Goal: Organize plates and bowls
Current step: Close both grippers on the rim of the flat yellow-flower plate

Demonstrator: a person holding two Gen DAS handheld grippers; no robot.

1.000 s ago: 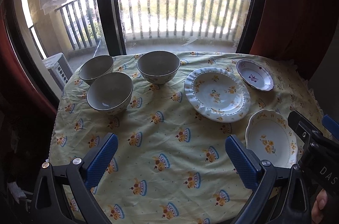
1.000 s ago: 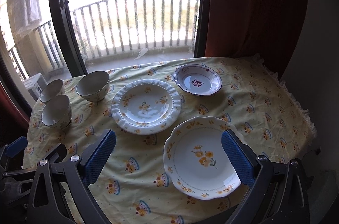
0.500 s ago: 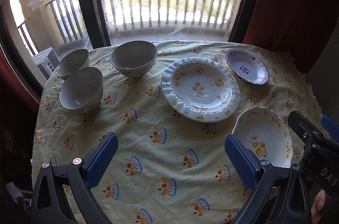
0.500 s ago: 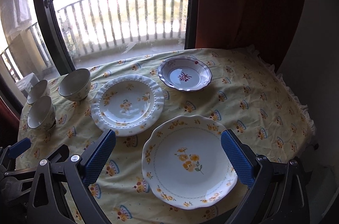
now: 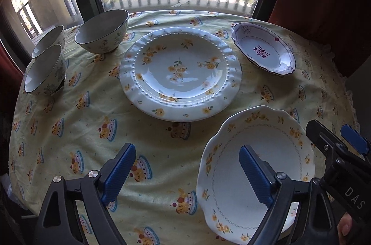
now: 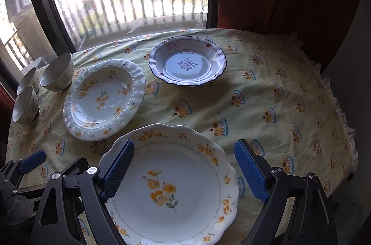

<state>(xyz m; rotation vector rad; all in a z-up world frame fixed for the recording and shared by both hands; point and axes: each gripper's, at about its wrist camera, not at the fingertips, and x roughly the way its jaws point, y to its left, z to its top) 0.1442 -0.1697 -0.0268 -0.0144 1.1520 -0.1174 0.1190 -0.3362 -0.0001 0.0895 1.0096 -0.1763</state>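
Left tongs [image 5: 186,172] are seen wide apart with nothing gripped, jaws having just been closing a little; only cloth and the near plate's left rim lie between them. Right tongs [image 6: 184,167] are likewise wide and empty, also just narrowed slightly, held over the scalloped yellow-flower plate [image 6: 176,189] (contact cannot be told). That plate is set at the near edge of the surface [image 6: 266,87], which is covered by a yellow printed cloth. Just beyond it, to the left, the beaded-rim flower plate [image 5: 179,73] is placed, not touching. Further back right, the purple-motif dish [image 5: 264,49] is found alone. Three bowls [image 5: 102,33] are grouped at the far left, close together, upright. A fingertip [image 5: 345,225] is visible at the lower right corner of the left view.
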